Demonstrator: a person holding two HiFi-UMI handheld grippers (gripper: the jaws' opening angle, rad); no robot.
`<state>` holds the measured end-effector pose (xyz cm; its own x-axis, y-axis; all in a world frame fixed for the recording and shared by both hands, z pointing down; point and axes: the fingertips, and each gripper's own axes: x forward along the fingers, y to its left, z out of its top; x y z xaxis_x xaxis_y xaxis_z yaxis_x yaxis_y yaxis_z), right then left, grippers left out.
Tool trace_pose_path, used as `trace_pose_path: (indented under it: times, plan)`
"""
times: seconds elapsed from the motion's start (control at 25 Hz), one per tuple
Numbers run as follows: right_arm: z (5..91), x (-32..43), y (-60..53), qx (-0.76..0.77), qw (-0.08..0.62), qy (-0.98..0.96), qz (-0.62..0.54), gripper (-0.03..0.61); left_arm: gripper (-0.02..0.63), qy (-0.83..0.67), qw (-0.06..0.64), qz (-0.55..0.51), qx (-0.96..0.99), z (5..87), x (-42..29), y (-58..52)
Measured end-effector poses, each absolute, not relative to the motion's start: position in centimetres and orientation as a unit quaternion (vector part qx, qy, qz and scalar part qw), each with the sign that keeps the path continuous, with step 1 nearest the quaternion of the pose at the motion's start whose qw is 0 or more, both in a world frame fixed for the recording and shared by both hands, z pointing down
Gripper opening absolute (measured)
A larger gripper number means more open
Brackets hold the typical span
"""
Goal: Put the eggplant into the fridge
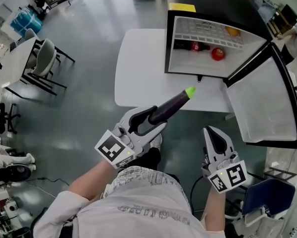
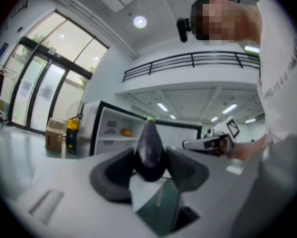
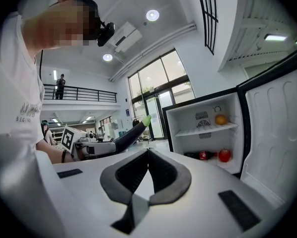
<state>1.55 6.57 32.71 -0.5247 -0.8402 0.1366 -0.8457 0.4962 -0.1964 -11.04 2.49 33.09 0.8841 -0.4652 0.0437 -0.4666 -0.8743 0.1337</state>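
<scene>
Left hand-held gripper (image 1: 153,119) is clamped on the eggplant (image 1: 174,103): both pads press the dark thick end, and the green stem end points away from the person toward the fridge (image 1: 198,31). The eggplant is in the air over the near edge of the white tabletop (image 1: 138,68), outside the fridge, its tip near the lower front edge of the cabinet. Right hand-held gripper (image 1: 211,133) is closed with its jaw tips touching and nothing between them; it is held beside the left one, below the open door (image 1: 265,103), which is swung out to the right. The fridge stands on the tabletop. Inside: an orange fruit (image 1: 231,31) on the upper shelf, and a dark bottle (image 1: 190,46) lying on the floor beside a red round fruit (image 1: 217,54), possibly a tomato
</scene>
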Motion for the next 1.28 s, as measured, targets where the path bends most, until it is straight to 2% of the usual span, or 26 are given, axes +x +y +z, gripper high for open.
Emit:
trace_pose_path:
  times: [0.72,1.28]
  plan:
    - [32.3,0.6,-3.1,0.503,0.013,-0.855,0.124,0.005,0.207,-0.219,0.076,0.014,0.973,33.0,-11.6,-7.3]
    - [31.9,3.3,-7.5,0.485,-0.004,-0.866,0.120,0.005,0.207,-0.240,0.064,0.037,0.968,33.0,-8.5,-11.1]
